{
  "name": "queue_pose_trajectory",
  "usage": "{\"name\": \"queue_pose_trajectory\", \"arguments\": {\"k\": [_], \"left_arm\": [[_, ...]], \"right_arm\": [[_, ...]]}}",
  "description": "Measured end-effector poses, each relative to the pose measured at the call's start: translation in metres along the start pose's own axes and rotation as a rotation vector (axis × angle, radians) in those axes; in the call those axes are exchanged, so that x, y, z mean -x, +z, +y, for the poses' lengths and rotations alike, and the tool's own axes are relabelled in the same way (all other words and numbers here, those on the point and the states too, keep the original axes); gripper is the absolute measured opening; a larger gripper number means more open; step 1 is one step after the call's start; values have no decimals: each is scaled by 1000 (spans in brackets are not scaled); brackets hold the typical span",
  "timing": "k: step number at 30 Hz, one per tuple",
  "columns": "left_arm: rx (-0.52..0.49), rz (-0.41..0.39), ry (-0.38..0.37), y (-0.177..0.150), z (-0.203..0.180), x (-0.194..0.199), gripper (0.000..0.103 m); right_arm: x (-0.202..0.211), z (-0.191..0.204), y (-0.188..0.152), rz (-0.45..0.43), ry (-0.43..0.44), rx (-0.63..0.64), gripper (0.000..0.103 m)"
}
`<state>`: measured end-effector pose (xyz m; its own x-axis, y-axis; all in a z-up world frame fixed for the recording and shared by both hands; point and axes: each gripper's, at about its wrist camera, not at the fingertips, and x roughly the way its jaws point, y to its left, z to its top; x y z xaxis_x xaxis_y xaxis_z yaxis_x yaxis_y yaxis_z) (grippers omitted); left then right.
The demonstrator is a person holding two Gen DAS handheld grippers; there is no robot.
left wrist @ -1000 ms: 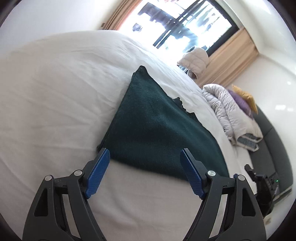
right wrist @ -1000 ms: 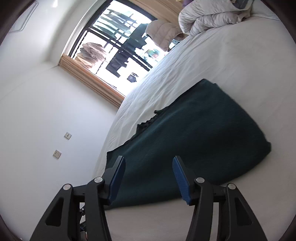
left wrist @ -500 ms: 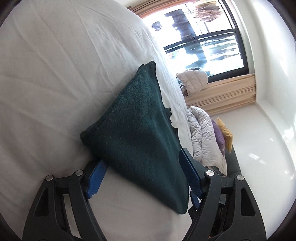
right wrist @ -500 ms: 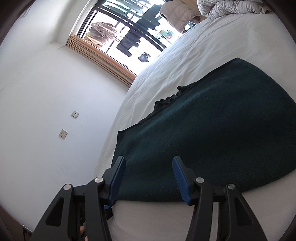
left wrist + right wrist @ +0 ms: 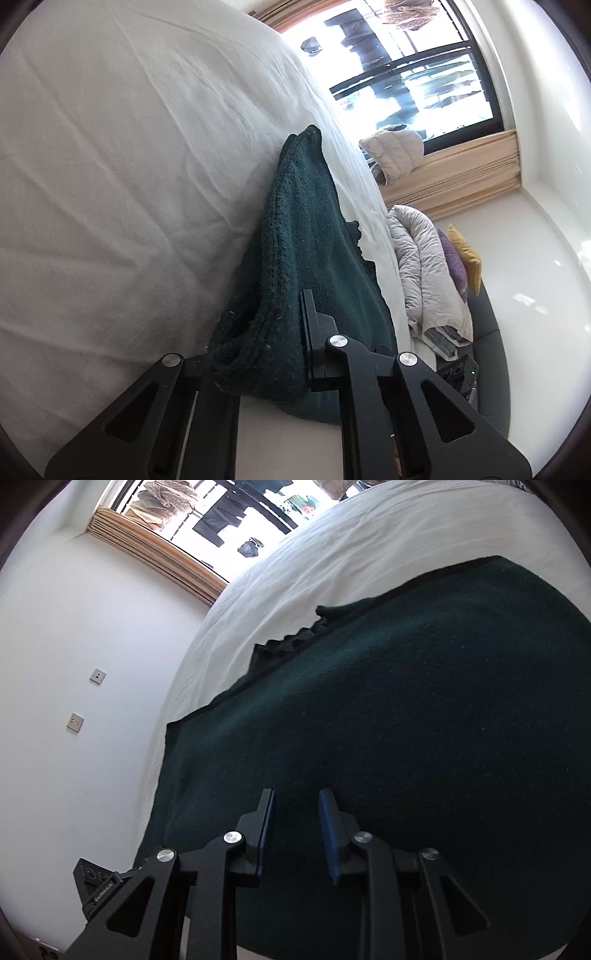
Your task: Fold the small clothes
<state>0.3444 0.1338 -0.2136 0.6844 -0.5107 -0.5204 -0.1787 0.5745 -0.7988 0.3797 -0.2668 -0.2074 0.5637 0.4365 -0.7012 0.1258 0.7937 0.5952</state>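
In the left wrist view, the left gripper (image 5: 258, 354), wide open a second ago, has closed on the near folded edge of the dark green knit garment (image 5: 306, 236) lying on the white bed (image 5: 110, 166). In the right wrist view, the right gripper (image 5: 295, 830) has narrowed but stays slightly parted above the fuzzy cloth (image 5: 424, 701), so lifting looks imminent.

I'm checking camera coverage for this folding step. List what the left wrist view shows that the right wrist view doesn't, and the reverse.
Only the left wrist view shows the left hand-held gripper closed on a bunched edge of the dark green garment, plus the grey quilted duvet and the purple and yellow cushions.

Only the right wrist view shows the right hand-held gripper, jaws apart over the spread cloth, and two wall plates.

Both show the garment, the white bed sheet and the window.
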Motion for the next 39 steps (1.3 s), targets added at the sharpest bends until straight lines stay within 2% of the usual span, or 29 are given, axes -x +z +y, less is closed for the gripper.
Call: {"name": "queue_pose_trajectory", "arguments": {"k": [2, 5, 9, 13, 14, 15, 16, 17, 18, 21, 24, 28, 35, 39], "left_arm": [[-44, -19, 14, 1, -11, 2, 8], [-127, -44, 34, 1, -34, 7, 8], [-242, -78, 49, -4, -73, 11, 8], [-399, -95, 52, -15, -128, 10, 8], [-442, -95, 47, -20, -143, 8, 8], [-494, -95, 44, -26, -160, 6, 8], [-556, -93, 41, -34, -179, 1, 8], [-619, -87, 37, -45, -198, -6, 8], [-675, -74, 33, -58, -214, -12, 8], [-857, -9, 35, -109, -252, -46, 8], [-948, 72, 65, -159, -254, -82, 8], [-1016, 139, 137, -203, -230, -112, 8], [-1202, 74, 183, -232, -231, -112, 8], [-1266, 66, 188, -240, -227, -110, 8]], "right_arm": [[-2, -10, -1, 3, -1, -13, 0], [-3, -24, -2, 3, 61, -51, 0], [-1, -25, -5, -13, 68, -18, 0], [12, -31, -3, -8, 135, -52, 0], [22, -33, -1, -22, 155, -61, 10], [37, -37, 2, -60, 189, -66, 28], [53, -42, 6, -104, 221, -68, 38], [66, -49, 11, -135, 243, -77, 53], [77, -58, 17, -147, 263, -97, 58], [93, -89, 32, -114, 334, -169, 60], [95, -111, 36, -62, 359, -210, 60], [87, -120, 40, -15, 398, -232, 60], [78, -92, 56, 50, 278, -128, 62], [67, -69, 68, 101, 218, -47, 64]]}}
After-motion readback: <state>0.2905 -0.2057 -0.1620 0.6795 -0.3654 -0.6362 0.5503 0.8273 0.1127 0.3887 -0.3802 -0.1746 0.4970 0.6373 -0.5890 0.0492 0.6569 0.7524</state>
